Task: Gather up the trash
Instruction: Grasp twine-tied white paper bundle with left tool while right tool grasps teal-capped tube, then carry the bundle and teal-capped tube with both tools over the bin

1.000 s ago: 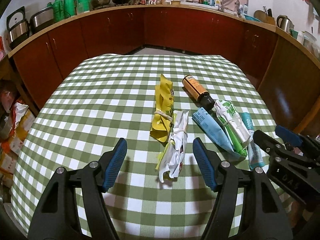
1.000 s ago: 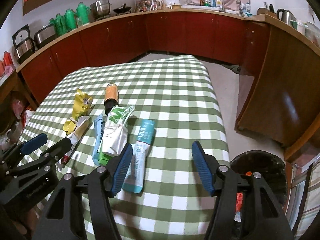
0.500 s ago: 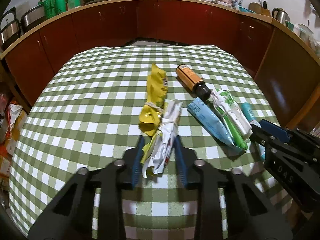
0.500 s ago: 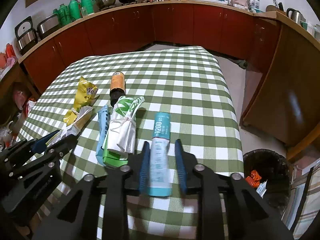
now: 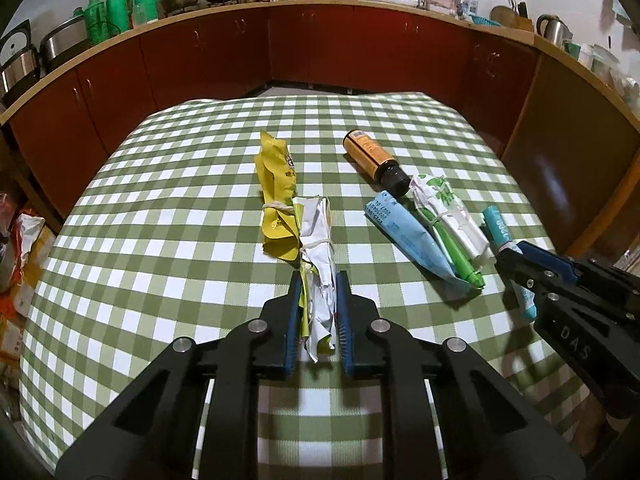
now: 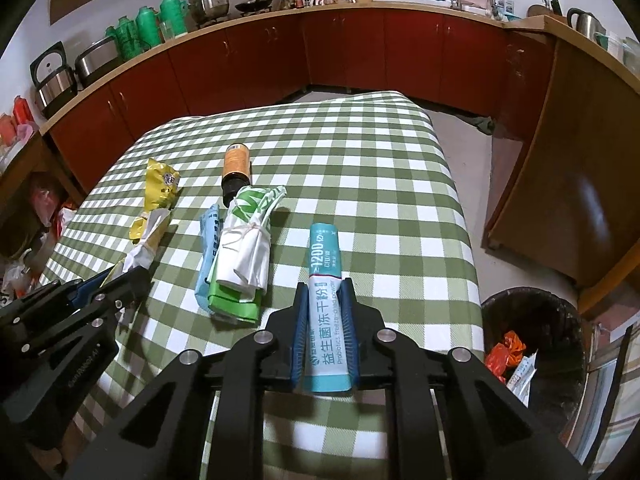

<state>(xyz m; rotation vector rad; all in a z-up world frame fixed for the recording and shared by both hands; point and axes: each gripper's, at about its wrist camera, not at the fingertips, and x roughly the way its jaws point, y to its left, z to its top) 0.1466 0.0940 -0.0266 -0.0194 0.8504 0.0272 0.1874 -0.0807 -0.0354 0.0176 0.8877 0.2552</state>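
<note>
Left gripper [image 5: 317,312] pinches the near end of a crumpled white wrapper bundle tied with string [image 5: 318,256]. Right gripper [image 6: 324,332] clamps a teal-and-white flat powder sachet [image 6: 325,292]. Both items lie on the green-checked tablecloth [image 6: 360,184]. Ahead of the claws remain a yellow wrapper [image 5: 276,184], an amber bottle [image 5: 374,160] and a green-white packet bundle [image 6: 244,256]. The black bin [image 6: 536,320], right of the right claw, holds scraps; judged early progress.

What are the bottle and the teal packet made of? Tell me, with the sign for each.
Bottle: looks like amber glass or hard plastic with a black cap; it is smooth and rigid with an orange label, and the pictures leave open which.

Teal packet: seems to be printed plastic or foil film with a smooth, slightly glossy finish; it is thin and flat between the right gripper fingers.
</note>
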